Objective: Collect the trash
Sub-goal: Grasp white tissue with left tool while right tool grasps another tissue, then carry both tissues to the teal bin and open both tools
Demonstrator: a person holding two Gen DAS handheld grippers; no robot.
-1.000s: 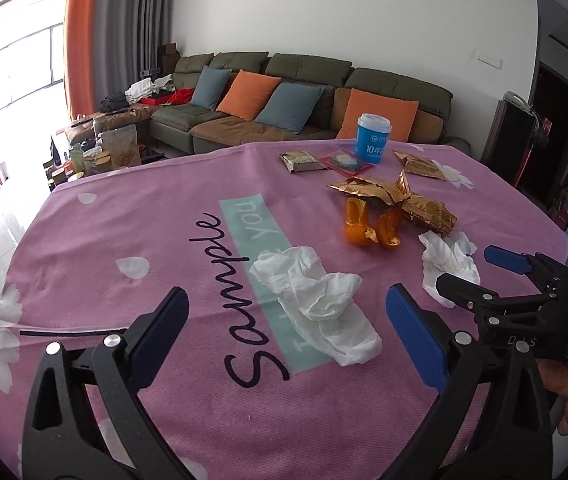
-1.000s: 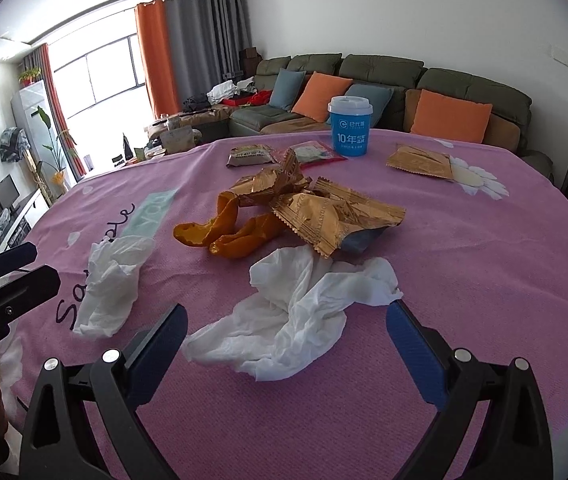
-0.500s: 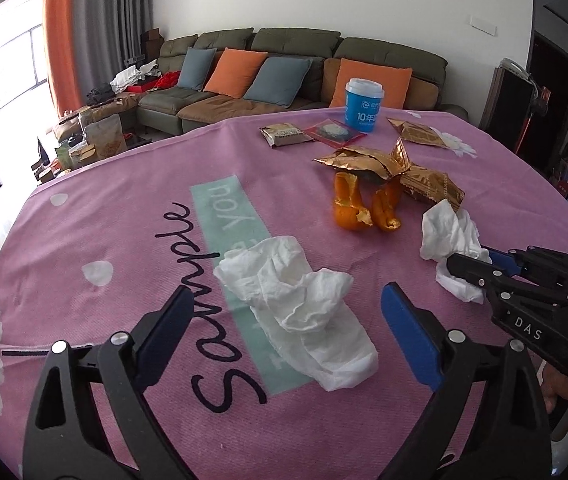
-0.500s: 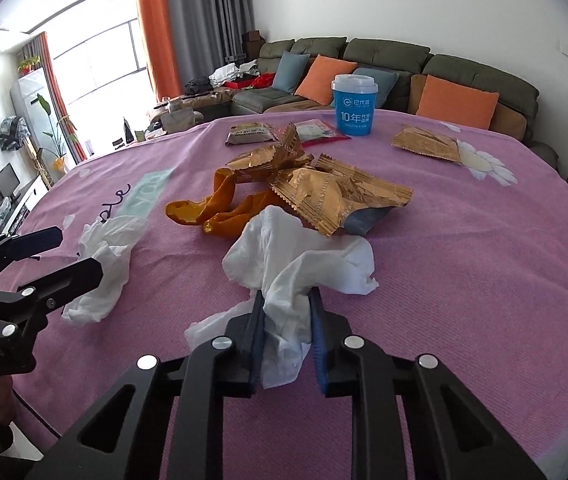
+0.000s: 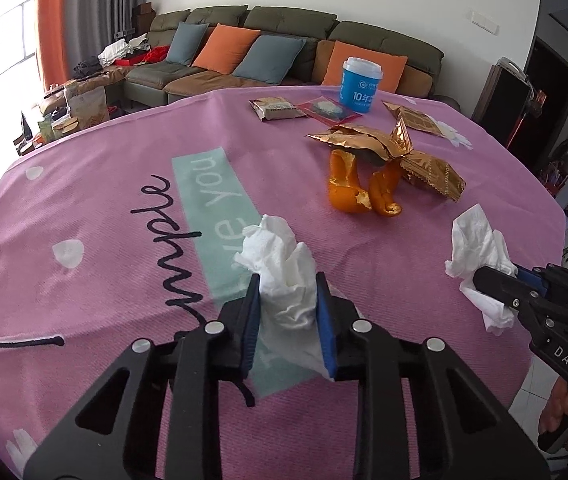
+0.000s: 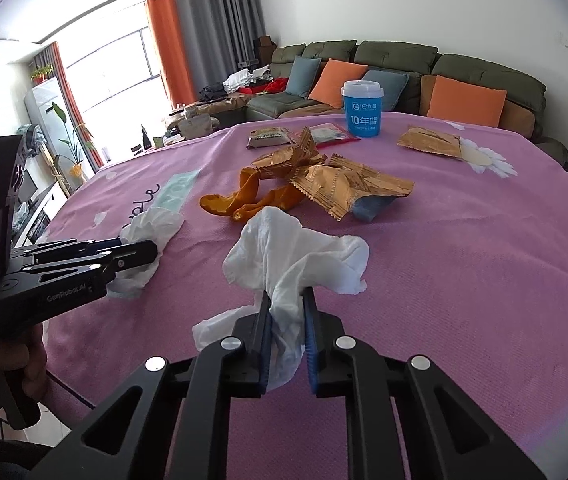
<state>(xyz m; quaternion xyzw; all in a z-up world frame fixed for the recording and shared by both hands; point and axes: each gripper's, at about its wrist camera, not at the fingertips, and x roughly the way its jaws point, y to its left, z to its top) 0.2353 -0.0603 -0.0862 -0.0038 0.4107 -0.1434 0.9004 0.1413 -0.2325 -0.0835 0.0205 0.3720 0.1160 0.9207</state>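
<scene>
Both grippers, gaping a second ago, are closing, left gripper (image 5: 287, 304) and right gripper (image 6: 287, 320) each pinching a crumpled, soft white tissue (image 5: 280, 256) (image 6: 295, 252) between blue pads.

On the round pink cloth-covered surface (image 5: 96, 184), the crumpled white tissue on the printed lettering (image 5: 284, 276) sits nearest its front edge, between the pads of the left claw (image 5: 288, 312). To its right, well apart, the second crumpled white tissue (image 6: 299, 256) lies pinched in the right claw (image 6: 287, 332). Behind and between the two tissues lie the curled orange peel pieces (image 5: 357, 196), touching the torn gold foil wrappers (image 5: 387, 148) just behind them. Farther back stands the blue paper cup with a white lid (image 5: 361, 84), upright, with a flat brown snack packet (image 5: 276, 107) to its left and a flat gold sachet (image 5: 415, 119) to its right. Beyond the surface runs the long olive sofa with cushions (image 5: 284, 44).
</scene>
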